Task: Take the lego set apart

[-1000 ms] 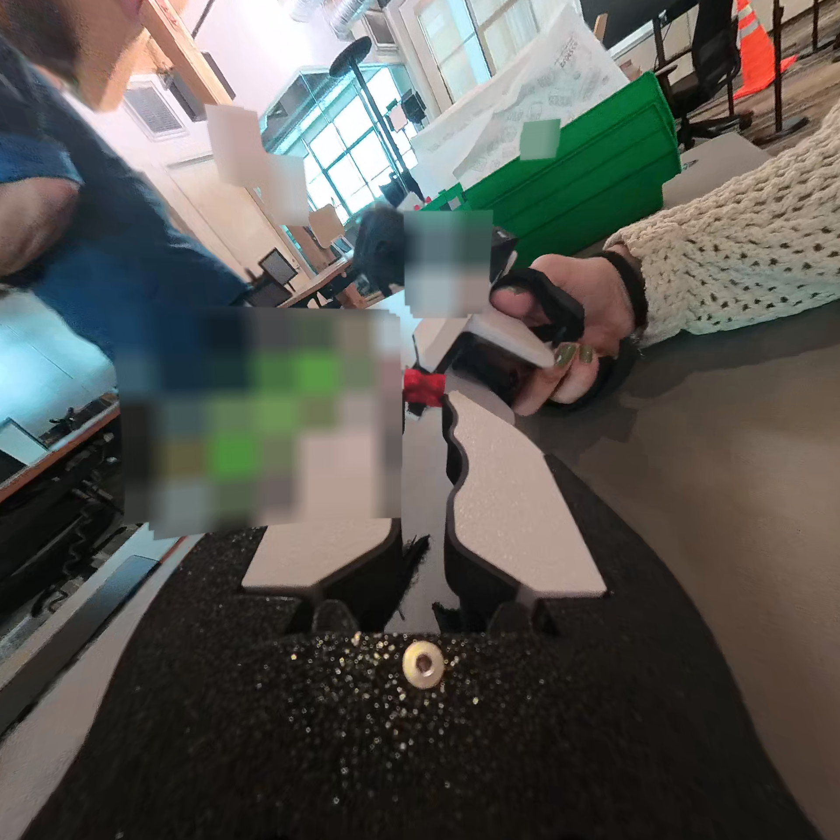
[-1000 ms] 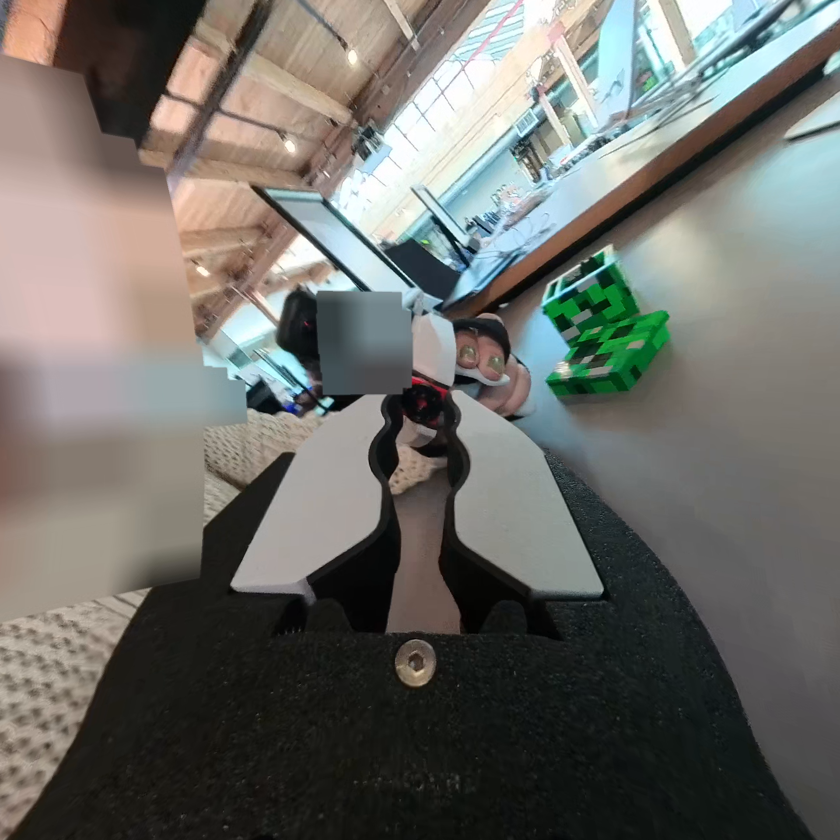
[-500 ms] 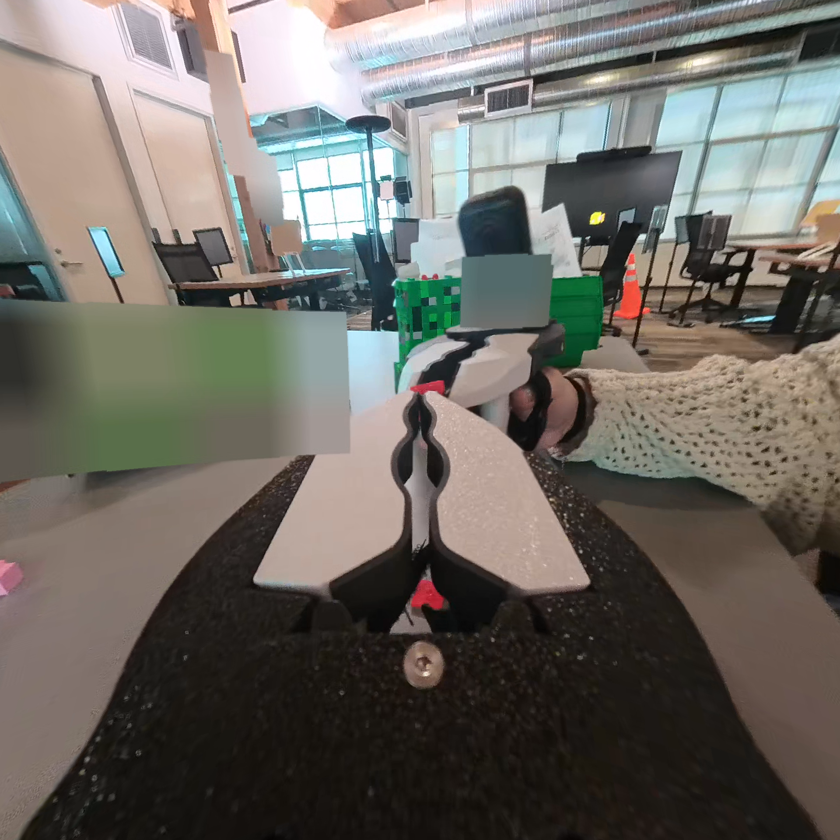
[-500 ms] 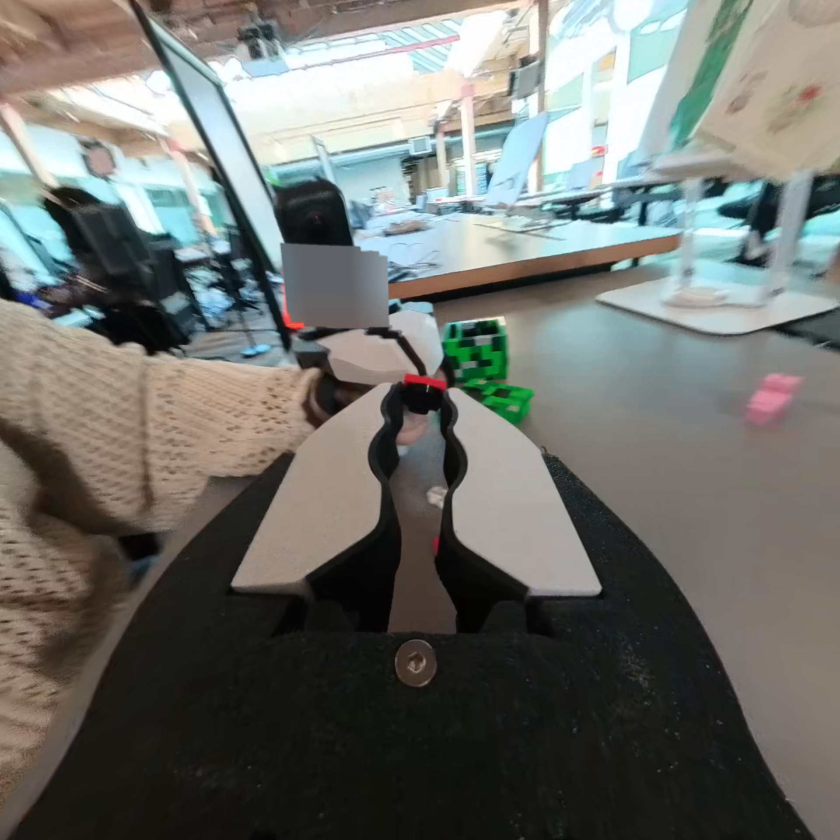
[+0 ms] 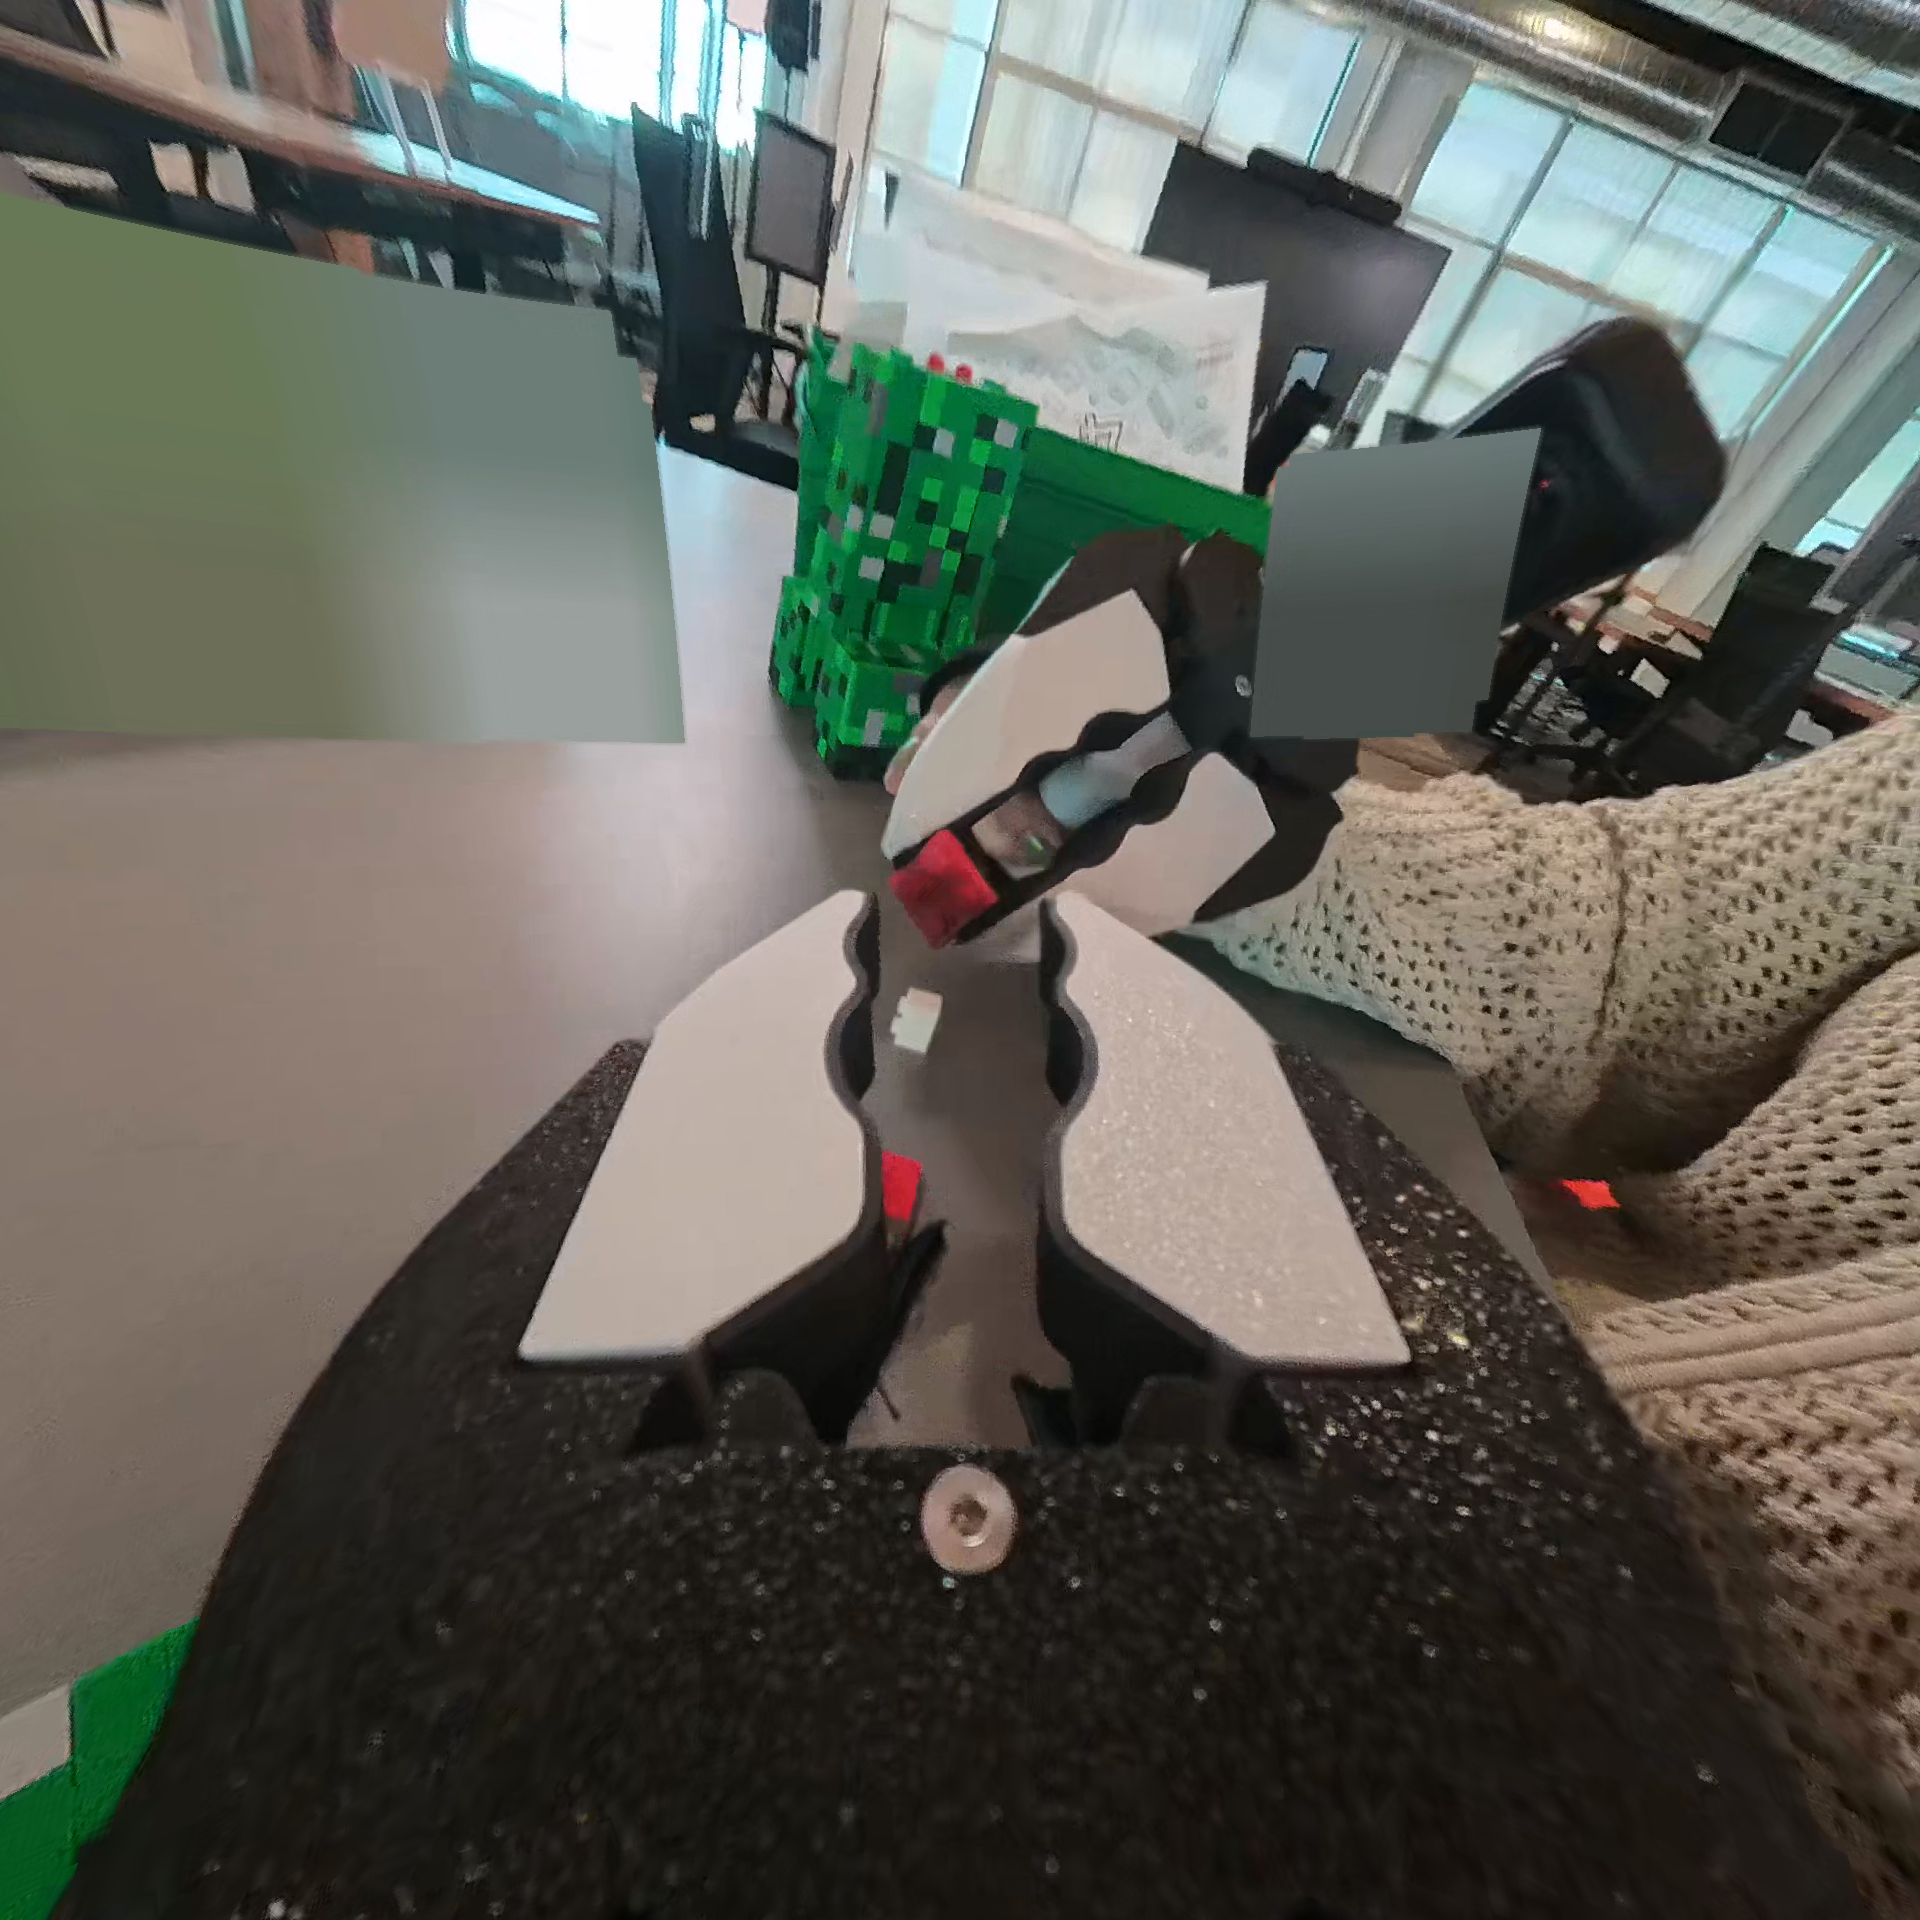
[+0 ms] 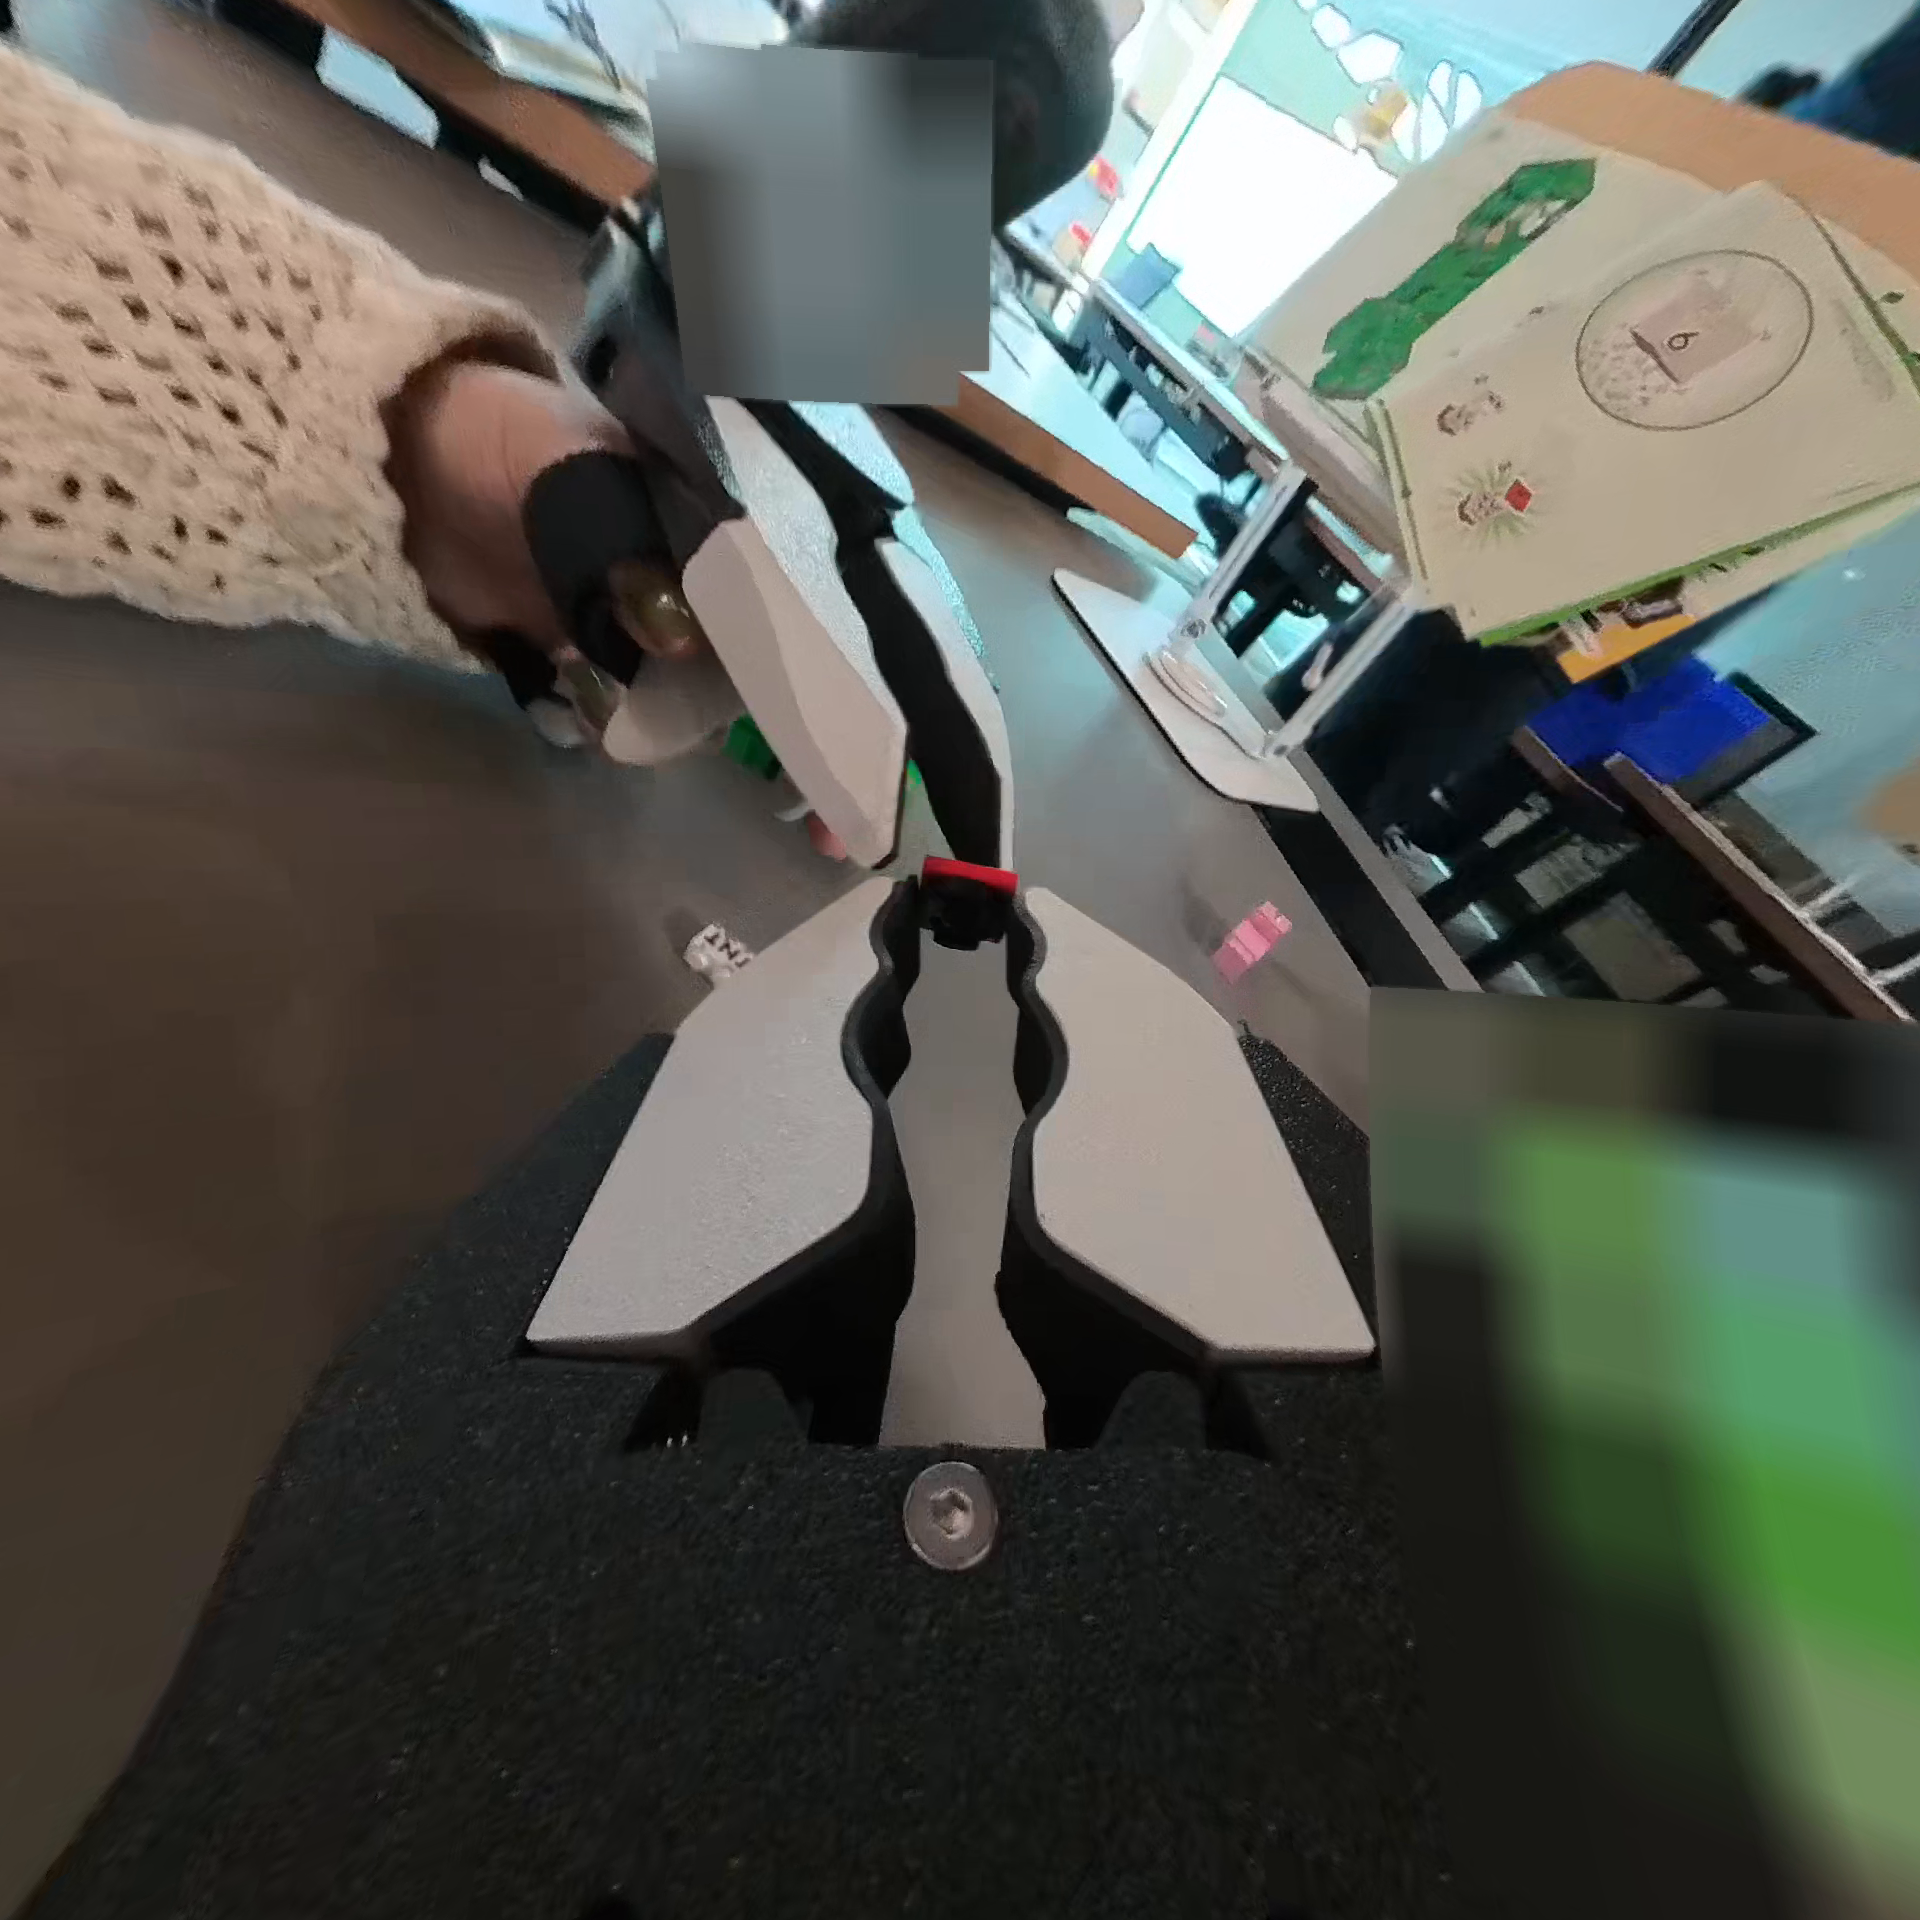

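My right gripper (image 6: 961,914) is shut on a small red-and-black lego piece (image 6: 968,883). In the left wrist view the same gripper (image 5: 951,904) holds this red piece (image 5: 940,888) just past my left fingertips. My left gripper (image 5: 956,920) is open and empty; it also shows in the right wrist view (image 6: 894,831), just beyond the red piece. The green pixel-pattern lego figure (image 5: 894,540) stands on the grey table (image 5: 416,935) behind. A small white piece (image 5: 914,1018) and a red piece (image 5: 900,1184) lie on the table between my left fingers.
A green bin (image 5: 1132,520) holding white sheets stands behind the figure. A pink piece (image 6: 1252,940) and a white piece (image 6: 717,951) lie on the table. The printed box (image 6: 1662,364) sits on a clear stand at the right. A red piece (image 5: 1584,1193) lies by the knitted sleeve (image 5: 1662,935); a green piece (image 5: 94,1766) is near.
My left gripper was shut at the red piece half a second ago; it has opened and drawn away. My right gripper keeps the red piece. Both views have swung round.
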`<act>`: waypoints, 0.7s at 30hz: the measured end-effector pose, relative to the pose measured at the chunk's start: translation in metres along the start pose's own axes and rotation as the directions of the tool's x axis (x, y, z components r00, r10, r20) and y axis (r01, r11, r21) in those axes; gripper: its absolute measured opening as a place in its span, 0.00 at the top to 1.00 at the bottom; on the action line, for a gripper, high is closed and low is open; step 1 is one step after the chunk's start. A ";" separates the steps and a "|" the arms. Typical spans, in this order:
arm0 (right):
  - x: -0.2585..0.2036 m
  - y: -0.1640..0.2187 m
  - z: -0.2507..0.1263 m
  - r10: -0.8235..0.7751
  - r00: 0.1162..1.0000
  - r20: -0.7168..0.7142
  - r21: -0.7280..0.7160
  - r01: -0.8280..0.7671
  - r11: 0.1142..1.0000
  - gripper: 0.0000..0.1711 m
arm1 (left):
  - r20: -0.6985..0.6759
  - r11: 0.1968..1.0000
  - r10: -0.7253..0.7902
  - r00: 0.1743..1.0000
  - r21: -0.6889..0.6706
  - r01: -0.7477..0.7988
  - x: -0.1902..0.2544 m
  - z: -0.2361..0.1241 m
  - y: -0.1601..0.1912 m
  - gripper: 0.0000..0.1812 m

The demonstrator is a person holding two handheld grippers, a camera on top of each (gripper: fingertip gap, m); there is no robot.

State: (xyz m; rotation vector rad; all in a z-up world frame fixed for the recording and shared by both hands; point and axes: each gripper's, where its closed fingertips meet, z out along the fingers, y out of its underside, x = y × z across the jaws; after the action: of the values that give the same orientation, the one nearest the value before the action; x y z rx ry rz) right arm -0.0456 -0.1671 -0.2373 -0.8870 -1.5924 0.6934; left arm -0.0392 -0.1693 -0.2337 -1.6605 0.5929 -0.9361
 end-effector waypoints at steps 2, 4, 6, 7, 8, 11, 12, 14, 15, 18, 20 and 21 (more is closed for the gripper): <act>-0.002 0.007 0.004 -0.032 0.999 -0.004 -0.054 0.032 0.998 0.91 | 0.008 0.999 0.024 1.000 -0.039 -0.023 -0.001 0.001 0.006 0.88; -0.004 0.012 0.007 -0.066 0.998 -0.002 -0.095 0.066 0.993 0.91 | 0.080 0.993 0.106 0.991 -0.051 -0.102 -0.008 -0.001 0.005 0.97; -0.007 0.014 0.009 -0.068 0.998 0.004 -0.112 0.068 0.991 0.91 | 0.096 0.988 0.141 0.985 -0.069 -0.135 -0.010 -0.002 0.006 1.00; -0.007 0.015 0.010 -0.071 0.997 -0.002 -0.123 0.071 0.990 0.91 | 0.098 0.989 0.134 0.986 -0.072 -0.127 -0.011 -0.003 0.006 1.00; -0.007 0.015 0.011 -0.083 0.996 -0.011 -0.128 0.081 0.988 0.91 | 0.105 0.991 0.118 0.987 -0.068 -0.111 -0.013 -0.003 0.006 1.00; -0.015 0.008 0.013 -0.072 0.997 0.011 -0.095 0.073 0.993 0.91 | 0.193 0.988 0.125 0.973 -0.116 -0.104 -0.031 -0.010 0.011 1.00; -0.015 0.008 0.013 -0.079 0.997 0.002 -0.099 0.079 0.992 0.91 | 0.173 0.993 0.106 0.979 -0.077 -0.094 -0.028 -0.011 0.006 1.00; -0.014 0.015 0.015 -0.097 0.995 -0.002 -0.137 0.095 0.986 0.91 | 0.124 0.999 0.047 0.991 0.006 -0.048 -0.022 -0.015 -0.006 1.00; -0.014 0.018 0.016 -0.111 0.994 -0.003 -0.151 0.109 0.983 0.91 | 0.115 0.999 0.029 0.993 0.017 -0.031 -0.022 -0.016 -0.007 1.00; -0.015 0.023 0.016 -0.209 0.978 -0.004 -0.198 0.204 0.959 0.91 | 0.098 0.997 0.005 0.995 -0.077 0.002 -0.022 -0.012 0.009 0.95; -0.016 0.028 0.016 -0.291 0.957 0.006 -0.241 0.283 0.928 0.91 | 0.073 0.989 -0.004 0.997 -0.145 0.015 -0.019 -0.007 0.020 0.91; -0.016 0.030 0.017 -0.324 0.946 0.014 -0.261 0.316 0.912 0.91 | 0.063 0.986 0.001 0.998 -0.167 0.010 -0.016 -0.004 0.023 0.90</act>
State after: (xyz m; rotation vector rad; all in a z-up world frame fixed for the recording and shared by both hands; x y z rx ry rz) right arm -0.0550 -0.1636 -0.2740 -0.7915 -1.7756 0.2401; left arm -0.0500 -0.1655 -0.2593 -1.8347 0.6392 -0.8529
